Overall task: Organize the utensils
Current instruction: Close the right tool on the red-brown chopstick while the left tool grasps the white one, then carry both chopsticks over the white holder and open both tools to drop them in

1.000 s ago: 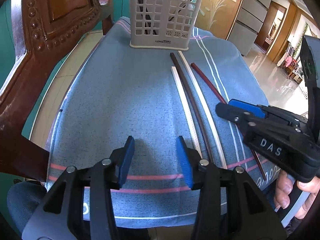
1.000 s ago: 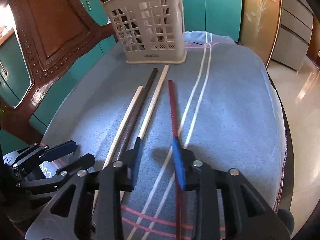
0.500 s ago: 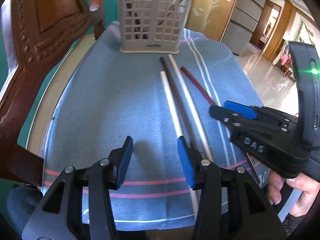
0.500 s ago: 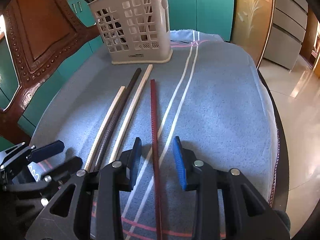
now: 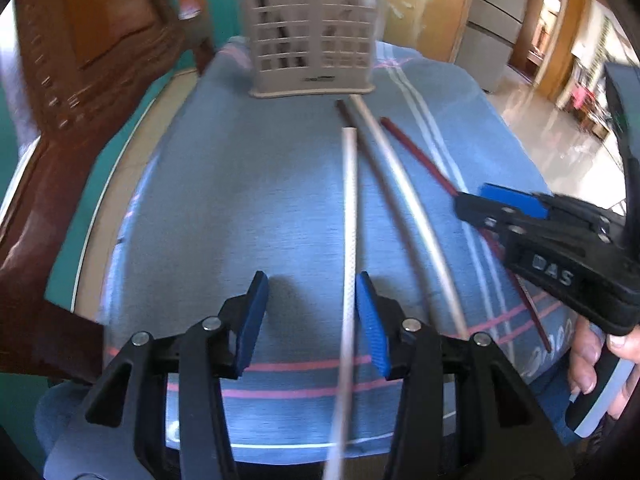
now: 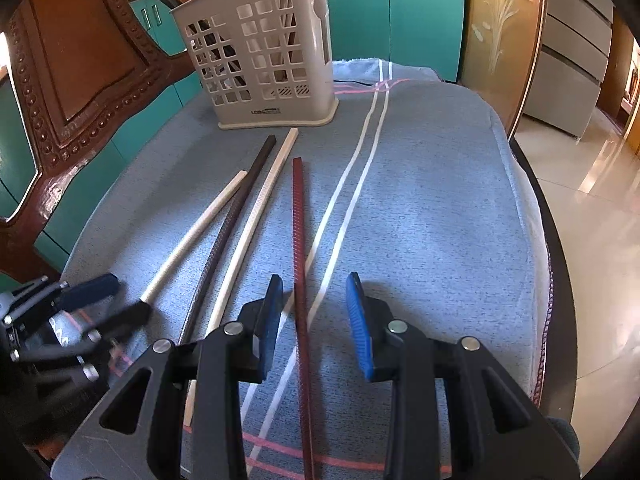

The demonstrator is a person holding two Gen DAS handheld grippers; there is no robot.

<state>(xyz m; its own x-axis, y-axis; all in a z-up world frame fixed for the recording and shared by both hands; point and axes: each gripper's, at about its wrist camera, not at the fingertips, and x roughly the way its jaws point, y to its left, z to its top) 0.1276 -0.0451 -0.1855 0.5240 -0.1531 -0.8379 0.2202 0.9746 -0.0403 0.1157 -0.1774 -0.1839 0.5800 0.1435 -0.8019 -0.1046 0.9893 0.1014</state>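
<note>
red chopstick (image 6: 298,248): lies flat on the blue cloth (image 6: 432,208), its near part now running between my right fingers; a second ago it sat under the right-hand pad, so I have slid across until it is inside the gap, nearer the left pad
right gripper (image 6: 314,312): fingers apart, nothing clamped, not touching the stick as far as I can tell
pale chopstick (image 5: 349,240): the outermost of the four, on my left side; it now runs between my left fingers, hard by the right-hand pad (image 5: 370,320), where a second ago it lay outside that pad
left gripper (image 5: 308,312): fingers apart, nothing clamped; the view is smeared, so I judge it mid-swing
other two sticks: the dark chopstick (image 6: 236,216) and the second pale chopstick (image 6: 256,216) lie side by side between my two targets, touching or nearly so
holder (image 6: 264,60): white slotted basket upright at the far end of the cloth, well apart from both grippers, with some utensils already standing in it
meaning: both hands have lined up on a stick each; I judge the next step is to close and lift, and neither stick is centred, so a pinch could nudge it sideways
chair (image 6: 80,80): carved wooden back close on the left, beside the cloth's edge
</note>
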